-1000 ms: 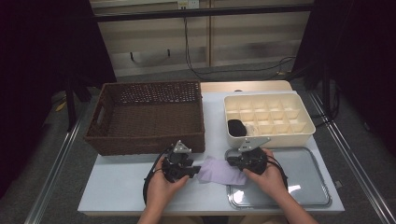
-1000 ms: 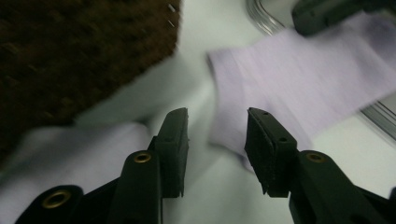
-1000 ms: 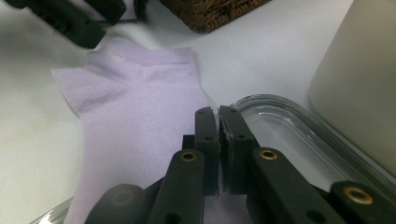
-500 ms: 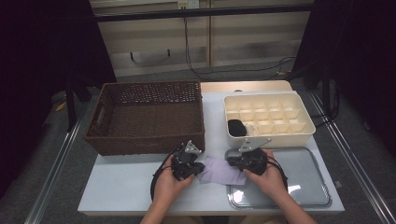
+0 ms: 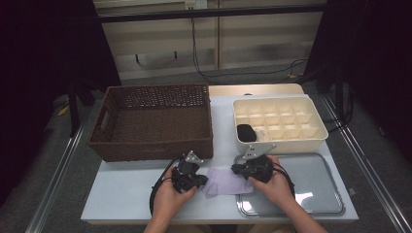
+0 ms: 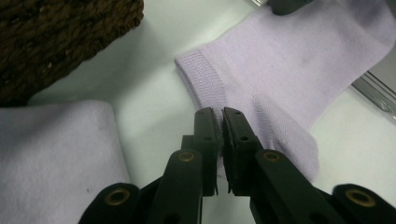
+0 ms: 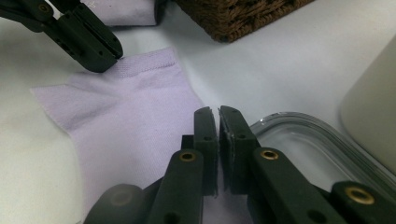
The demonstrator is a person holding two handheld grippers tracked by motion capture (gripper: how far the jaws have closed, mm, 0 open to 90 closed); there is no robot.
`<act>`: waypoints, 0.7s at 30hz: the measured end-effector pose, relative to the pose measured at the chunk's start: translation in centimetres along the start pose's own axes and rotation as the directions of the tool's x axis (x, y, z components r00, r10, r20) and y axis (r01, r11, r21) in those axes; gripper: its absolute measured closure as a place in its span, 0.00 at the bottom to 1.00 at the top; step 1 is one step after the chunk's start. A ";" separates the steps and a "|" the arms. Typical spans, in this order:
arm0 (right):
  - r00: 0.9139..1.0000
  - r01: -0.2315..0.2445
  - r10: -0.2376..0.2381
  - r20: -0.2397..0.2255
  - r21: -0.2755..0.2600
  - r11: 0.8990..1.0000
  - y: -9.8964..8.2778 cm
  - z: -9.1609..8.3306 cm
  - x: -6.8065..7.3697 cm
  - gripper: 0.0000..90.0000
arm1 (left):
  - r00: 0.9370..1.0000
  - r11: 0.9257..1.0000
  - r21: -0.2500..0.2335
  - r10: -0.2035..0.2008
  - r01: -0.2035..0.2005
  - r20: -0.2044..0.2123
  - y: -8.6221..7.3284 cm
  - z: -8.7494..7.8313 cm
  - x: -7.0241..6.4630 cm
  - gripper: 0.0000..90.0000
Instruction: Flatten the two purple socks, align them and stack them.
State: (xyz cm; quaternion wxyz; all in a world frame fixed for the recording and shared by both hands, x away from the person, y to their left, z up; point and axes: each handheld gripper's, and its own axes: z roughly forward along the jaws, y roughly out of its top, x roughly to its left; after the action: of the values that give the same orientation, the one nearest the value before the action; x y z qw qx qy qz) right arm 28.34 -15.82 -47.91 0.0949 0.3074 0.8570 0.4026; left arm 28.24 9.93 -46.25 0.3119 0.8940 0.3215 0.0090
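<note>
A lavender sock (image 5: 226,180) lies flat on the white table between my two grippers. My left gripper (image 5: 201,180) has just been closing and is now shut on the sock's cuff end (image 6: 289,70), with a ridge of fabric pinched between its jaws (image 6: 220,112). My right gripper (image 5: 235,170) is shut on the opposite end of the sock (image 7: 126,112), its jaws (image 7: 218,112) pressed together over the fabric beside the tray's rim. The left gripper (image 7: 105,56) also appears at the far cuff in the right gripper view.
A brown wicker basket (image 5: 153,121) stands at the back left. A cream compartment box (image 5: 279,124) holding a black item (image 5: 246,132) is at the back right. A metal tray (image 5: 311,189) lies under my right hand. A second lavender sock (image 6: 51,154) lies beside the left gripper.
My left gripper has shifted slightly right toward the sock and closed on its cuff. The right hand has stayed where it was.
</note>
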 end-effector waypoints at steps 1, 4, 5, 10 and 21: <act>1.000 0.002 -0.002 0.000 0.003 1.000 0.1 0.1 0.0 0.94 | 1.000 1.000 0.002 0.000 0.000 0.000 -0.1 -0.1 0.1 0.93; 1.000 -0.006 0.006 -0.011 -0.010 1.000 0.2 0.2 0.1 0.89 | 0.999 0.999 -0.031 -0.027 0.026 -0.030 -0.2 -0.6 0.4 0.71; 1.000 -0.011 0.011 -0.016 -0.013 1.000 0.2 0.2 0.1 0.88 | 0.999 0.999 -0.036 -0.026 0.025 -0.030 -0.2 -0.9 0.6 0.71; 1.000 -0.015 0.015 -0.018 -0.015 1.000 0.2 0.0 0.0 0.87 | 0.995 0.996 -0.082 -0.026 0.018 -0.096 -0.3 -2.5 1.3 0.65; 0.999 -0.024 0.023 -0.028 -0.022 0.999 0.3 -0.1 0.1 0.85 | 0.988 1.000 -0.007 -0.004 0.003 -0.157 -1.5 -2.4 2.7 0.70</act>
State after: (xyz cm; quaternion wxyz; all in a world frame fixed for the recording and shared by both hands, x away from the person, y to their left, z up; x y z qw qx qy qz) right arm 28.34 -15.64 -47.66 0.0815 0.3107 0.8501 0.4174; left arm 29.00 13.67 -45.69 0.2885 0.8890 0.3466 0.0796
